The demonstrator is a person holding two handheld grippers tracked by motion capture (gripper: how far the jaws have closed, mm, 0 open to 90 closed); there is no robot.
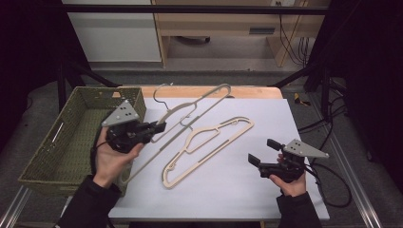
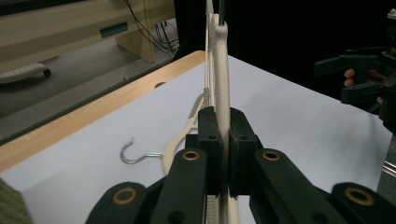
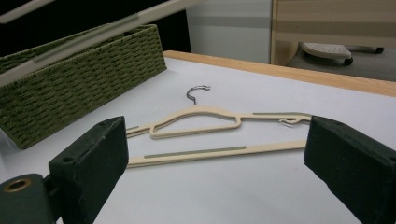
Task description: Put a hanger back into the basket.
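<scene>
L tongs, frame left-centre, clamped tight on a slim beige plastic hanger, lifted off the counter beside the green woven basket, which looks empty. Second beige hanger flat at centre, untouched. R tongs gaping wide, nothing held. Est. early stage: 1 in hand, 1 left.

No lettering, label, brand, number or sign can be read anywhere around my hands here.
</scene>
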